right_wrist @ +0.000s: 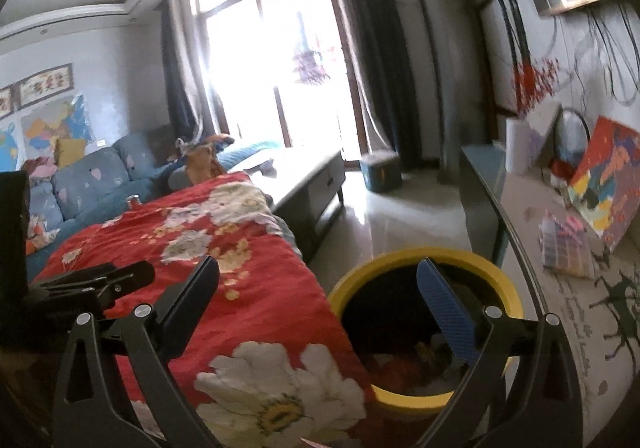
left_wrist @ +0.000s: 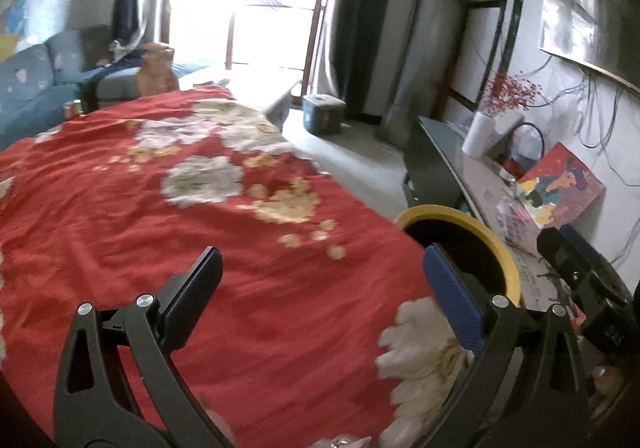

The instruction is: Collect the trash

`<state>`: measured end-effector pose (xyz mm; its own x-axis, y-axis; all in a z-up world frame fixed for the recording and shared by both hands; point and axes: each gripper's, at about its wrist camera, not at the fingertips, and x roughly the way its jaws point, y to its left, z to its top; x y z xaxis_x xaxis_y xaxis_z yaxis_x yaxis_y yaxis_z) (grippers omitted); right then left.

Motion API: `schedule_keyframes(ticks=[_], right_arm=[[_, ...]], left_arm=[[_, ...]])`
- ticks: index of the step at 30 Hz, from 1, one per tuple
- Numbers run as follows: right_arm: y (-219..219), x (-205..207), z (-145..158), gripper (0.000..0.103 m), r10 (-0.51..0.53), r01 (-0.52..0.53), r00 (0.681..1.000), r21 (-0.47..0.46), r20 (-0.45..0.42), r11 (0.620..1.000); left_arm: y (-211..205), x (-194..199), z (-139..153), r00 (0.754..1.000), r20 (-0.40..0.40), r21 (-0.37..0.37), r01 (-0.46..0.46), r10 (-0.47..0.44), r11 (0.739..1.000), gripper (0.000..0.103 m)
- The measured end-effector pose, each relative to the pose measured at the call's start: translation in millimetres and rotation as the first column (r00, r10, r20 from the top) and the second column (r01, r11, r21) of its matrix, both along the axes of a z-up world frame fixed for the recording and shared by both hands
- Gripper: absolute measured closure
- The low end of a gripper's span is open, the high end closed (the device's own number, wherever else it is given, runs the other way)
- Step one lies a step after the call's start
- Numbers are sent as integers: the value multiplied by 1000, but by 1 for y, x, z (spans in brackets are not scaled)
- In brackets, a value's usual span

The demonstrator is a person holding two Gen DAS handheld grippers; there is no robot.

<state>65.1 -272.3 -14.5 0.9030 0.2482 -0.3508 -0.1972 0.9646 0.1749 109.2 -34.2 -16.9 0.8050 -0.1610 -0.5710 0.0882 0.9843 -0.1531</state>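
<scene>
1 yellow-rimmed bin (right_wrist: 424, 328), 1 red floral cloth (right_wrist: 224, 248), 1 sofa (right_wrist: 92, 180), 2 grippers: left gripper (left_wrist: 320, 288), right gripper (right_wrist: 320, 292)

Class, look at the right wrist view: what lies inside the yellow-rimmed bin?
Inside the yellow-rimmed bin a jumble of reddish and pale scraps shows near the bottom. The right claw's blue finger covers part, and the upper interior is too dark.

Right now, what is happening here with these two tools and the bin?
A person holds a hand-held gripper in each hand over a red floral cloth. Both are open and carry nothing. The right hand-held gripper is above the yellow-rimmed trash bin, which has scraps in it. The left hand-held gripper is over the cloth beside the bin. No loose trash shows on the cloth.
</scene>
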Motion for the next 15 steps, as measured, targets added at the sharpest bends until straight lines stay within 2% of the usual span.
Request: schedule_keyframes(ticks=[6, 11, 15], right_arm=[[27, -20, -4, 6, 31, -24, 994, -67, 103, 997], [29, -26, -6, 7, 24, -16, 991, -61, 129, 998], [32, -25, -9, 6, 24, -16, 993, -64, 117, 998]], left_arm=[[23, -33, -6, 998, 33, 10, -61, 61, 998, 11], [35, -52, -7, 991, 89, 15, -105, 103, 994, 11], [38, -54, -4, 988, 101, 14, -116, 114, 993, 11]])
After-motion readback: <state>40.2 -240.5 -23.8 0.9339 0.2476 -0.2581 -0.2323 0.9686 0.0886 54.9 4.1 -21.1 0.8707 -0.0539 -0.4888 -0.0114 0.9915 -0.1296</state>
